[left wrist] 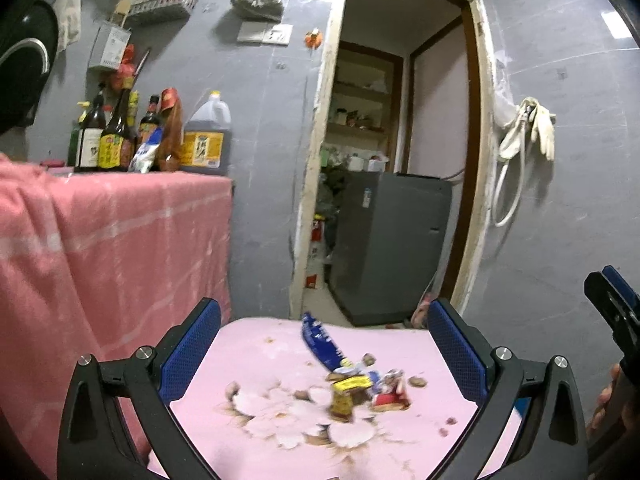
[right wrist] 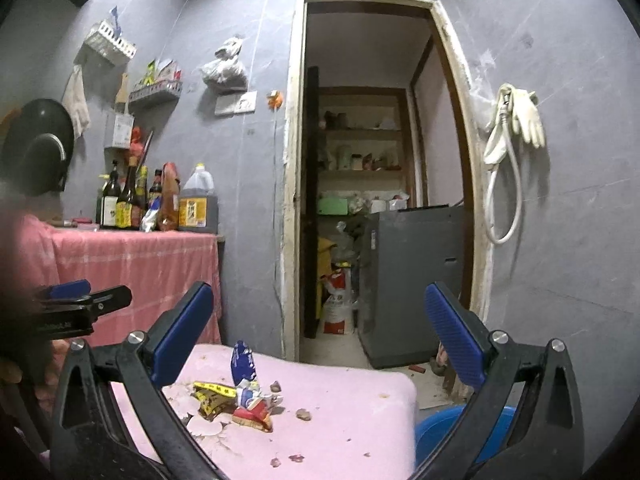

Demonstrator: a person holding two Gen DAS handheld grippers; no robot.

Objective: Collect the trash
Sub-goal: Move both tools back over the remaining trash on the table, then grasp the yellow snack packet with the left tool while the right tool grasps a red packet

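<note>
A heap of trash lies on a pink flowered stool top: a blue wrapper, a yellow wrapper, a red-and-white wrapper and nut shells. My left gripper is open and empty, held above and just before the heap. In the right wrist view the same blue wrapper, yellow wrapper and red wrapper lie left of centre on the stool top. My right gripper is open and empty, to the right of the heap.
A counter draped in pink cloth carries sauce bottles and an oil jug to the left. A doorway behind shows a grey machine. A blue basin sits below the stool's right side. Gloves and a hose hang on the wall.
</note>
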